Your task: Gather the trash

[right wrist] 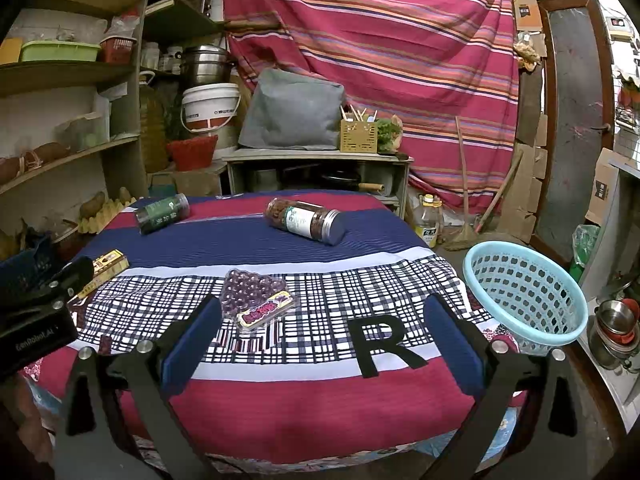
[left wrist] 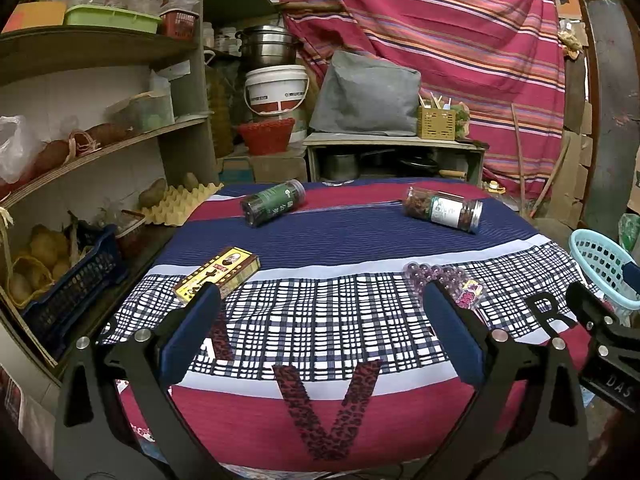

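Four items lie on the cloth-covered table (left wrist: 320, 240): a yellow box (left wrist: 218, 274) at front left, a dark green jar (left wrist: 273, 202) on its side at the back left, a clear jar (left wrist: 443, 209) of brown bits at the back right, and a blister pack of purple balls (right wrist: 256, 298). A light blue basket (right wrist: 526, 292) stands off the table's right edge. My left gripper (left wrist: 320, 328) hovers open over the near cloth, empty. My right gripper (right wrist: 320, 332) is open too, just right of the blister pack.
Shelves (left wrist: 100, 140) with potatoes, an egg tray and bins line the left side. Behind the table stand a low cabinet (left wrist: 396, 156), a white bucket (left wrist: 276, 90) and a striped hanging cloth (left wrist: 440, 40). Metal bowls (right wrist: 616, 320) sit at the far right.
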A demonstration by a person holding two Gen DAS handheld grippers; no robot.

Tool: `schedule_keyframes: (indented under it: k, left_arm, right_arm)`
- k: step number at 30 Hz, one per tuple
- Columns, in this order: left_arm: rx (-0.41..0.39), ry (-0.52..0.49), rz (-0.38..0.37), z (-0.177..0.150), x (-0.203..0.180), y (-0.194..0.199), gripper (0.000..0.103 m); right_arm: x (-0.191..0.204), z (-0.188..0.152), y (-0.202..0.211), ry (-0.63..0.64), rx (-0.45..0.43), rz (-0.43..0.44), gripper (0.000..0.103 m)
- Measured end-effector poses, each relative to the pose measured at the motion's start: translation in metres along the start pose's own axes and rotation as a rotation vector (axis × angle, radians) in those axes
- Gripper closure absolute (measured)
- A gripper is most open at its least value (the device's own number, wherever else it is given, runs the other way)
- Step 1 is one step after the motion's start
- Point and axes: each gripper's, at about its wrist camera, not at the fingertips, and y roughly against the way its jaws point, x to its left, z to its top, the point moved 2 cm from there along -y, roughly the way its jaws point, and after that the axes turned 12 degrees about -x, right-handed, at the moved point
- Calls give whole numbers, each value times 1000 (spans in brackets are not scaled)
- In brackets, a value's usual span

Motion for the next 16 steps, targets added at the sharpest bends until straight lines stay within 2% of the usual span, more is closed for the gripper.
schedule_keyframes:
  k: [16]
  left_arm:
    - [-5, -4, 6, 2, 8, 0, 5]
  right_arm:
    - [0, 0, 0, 0, 0, 0, 5]
